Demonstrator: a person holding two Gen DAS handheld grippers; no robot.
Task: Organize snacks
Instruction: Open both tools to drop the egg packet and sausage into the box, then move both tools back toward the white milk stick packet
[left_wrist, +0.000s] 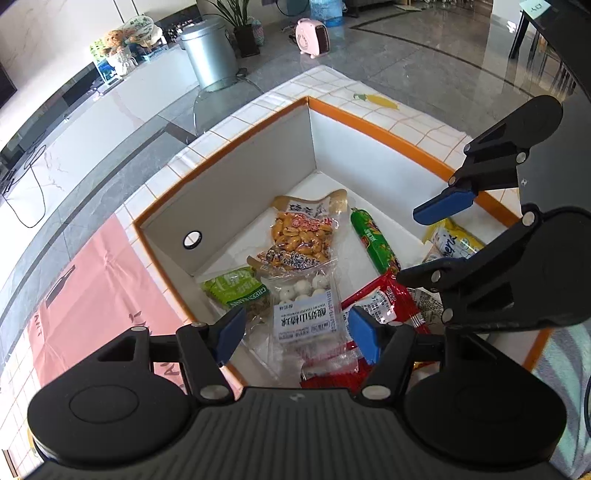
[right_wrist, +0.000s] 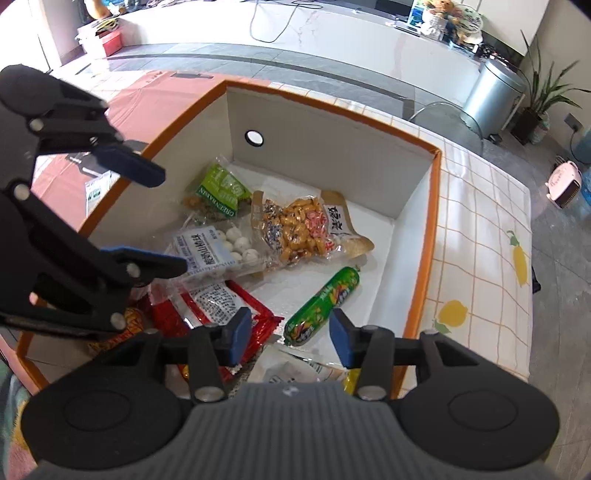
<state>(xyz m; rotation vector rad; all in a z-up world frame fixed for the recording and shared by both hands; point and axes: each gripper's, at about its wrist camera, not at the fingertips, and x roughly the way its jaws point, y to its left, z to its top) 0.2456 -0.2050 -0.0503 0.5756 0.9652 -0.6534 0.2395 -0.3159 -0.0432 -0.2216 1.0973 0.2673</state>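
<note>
An orange-rimmed white box (left_wrist: 388, 127) (right_wrist: 434, 206) holds several snacks: an orange peanut bag (left_wrist: 301, 232) (right_wrist: 299, 230), a green sausage (left_wrist: 375, 236) (right_wrist: 321, 306), a clear bag of white balls (left_wrist: 306, 306) (right_wrist: 221, 247), a green raisin pack (left_wrist: 236, 288) (right_wrist: 219, 188), a red packet (left_wrist: 388, 302) (right_wrist: 218, 310) and a yellow-white pack (left_wrist: 454, 240) (right_wrist: 306, 371). My left gripper (left_wrist: 295, 334) (right_wrist: 162, 218) is open and empty above the clear bag. My right gripper (right_wrist: 290, 339) (left_wrist: 424, 243) is open and empty above the sausage's near end.
The box sits on a checked cloth (left_wrist: 369, 96) (right_wrist: 480, 258) beside a pink mat (left_wrist: 103, 280) (right_wrist: 140, 99). A silver bin (left_wrist: 208, 55) (right_wrist: 491, 96), a pink heater (left_wrist: 312, 37) (right_wrist: 563, 184) and a clear chair (left_wrist: 221, 99) stand on the floor beyond.
</note>
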